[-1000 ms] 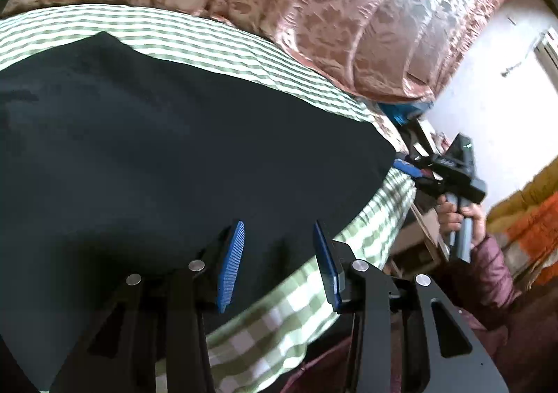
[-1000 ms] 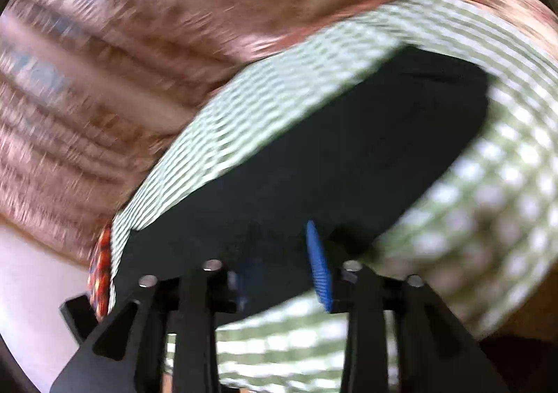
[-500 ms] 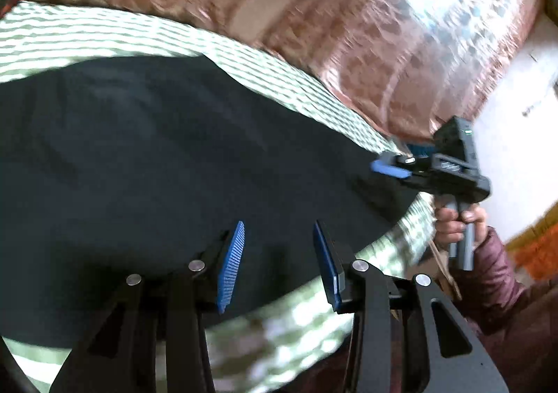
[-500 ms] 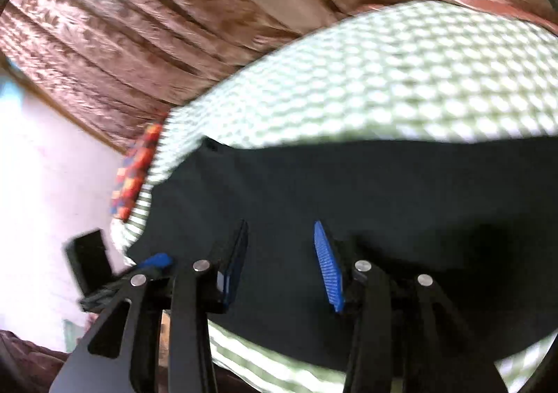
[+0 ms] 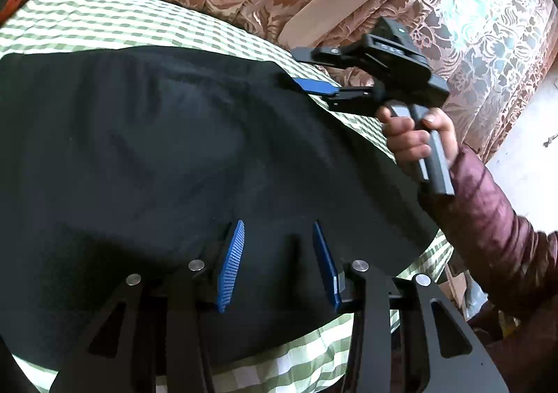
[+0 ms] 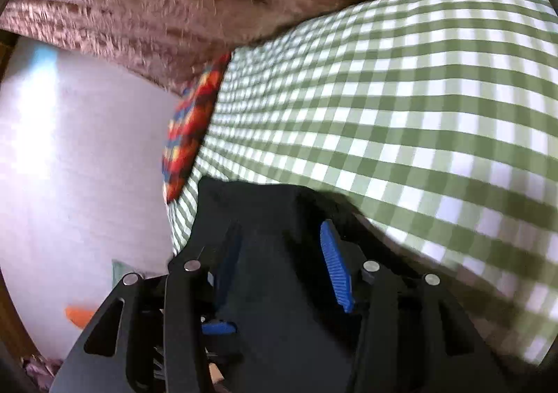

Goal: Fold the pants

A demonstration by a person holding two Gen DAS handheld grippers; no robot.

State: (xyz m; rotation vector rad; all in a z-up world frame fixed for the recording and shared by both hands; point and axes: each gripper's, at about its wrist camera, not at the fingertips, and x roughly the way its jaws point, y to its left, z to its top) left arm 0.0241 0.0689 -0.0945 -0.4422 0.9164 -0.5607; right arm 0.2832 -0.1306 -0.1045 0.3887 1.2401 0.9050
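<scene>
Swung across since a second ago to the far corner of the black fabric pants (image 5: 167,155), right hand-held gripper (image 5: 314,70), jaws just opening, fabric between. Left hand-held gripper (image 5: 275,264) apart above near edge. Spread on green checked bed (image 5: 104,23); folding barely begun. Legs and waistband indistinguishable.

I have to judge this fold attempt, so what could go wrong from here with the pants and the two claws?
The right claw stands open at the far edge of the black pants, its jaws just opened wider; it may pinch only one layer, or catch the checked sheet too. The left claw hangs open above the near hem, so an uneven lift could skew the fold.
</scene>
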